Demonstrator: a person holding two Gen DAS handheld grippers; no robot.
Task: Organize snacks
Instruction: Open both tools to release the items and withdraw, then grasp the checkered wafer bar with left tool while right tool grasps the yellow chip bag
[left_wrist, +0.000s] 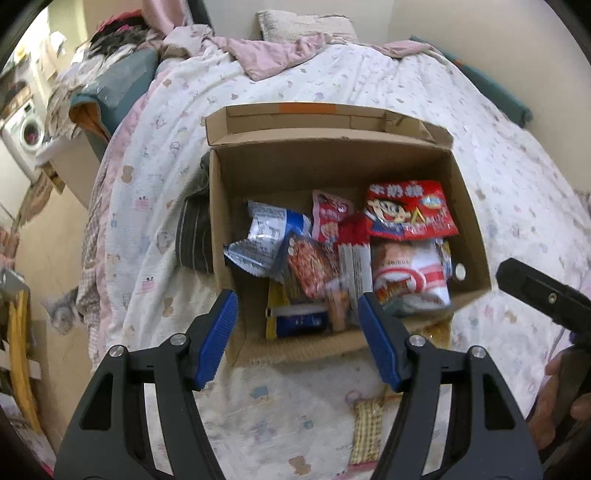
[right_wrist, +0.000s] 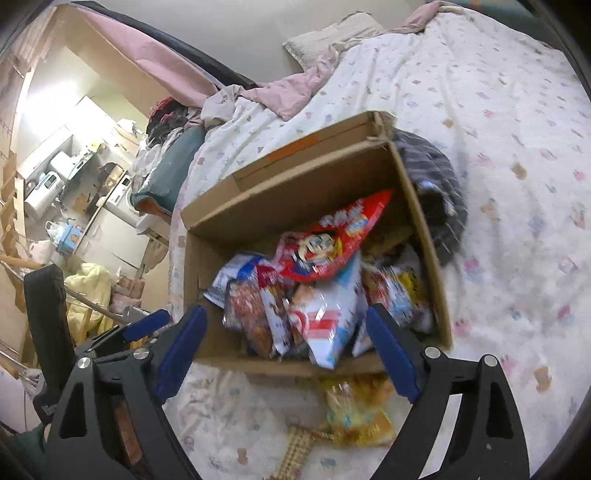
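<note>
My right tool (right_wrist: 284, 347): apart, empty.
My left tool (left_wrist: 297, 332): apart, empty.
Risk: yellow packet (right_wrist: 360, 417) on the bed beside the box (right_wrist: 207, 236) may slip or crush when I pinch it.

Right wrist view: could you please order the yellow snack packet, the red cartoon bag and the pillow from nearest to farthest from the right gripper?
From the right gripper:
1. Yellow snack packet, on the bedspread just outside the box.
2. Red cartoon bag, inside the cardboard box.
3. Pillow, at the bed's far end.

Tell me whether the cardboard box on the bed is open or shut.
Open. The cardboard box has its far flap folded back, and snack packets lie exposed inside, seen from both wrist views.
</note>
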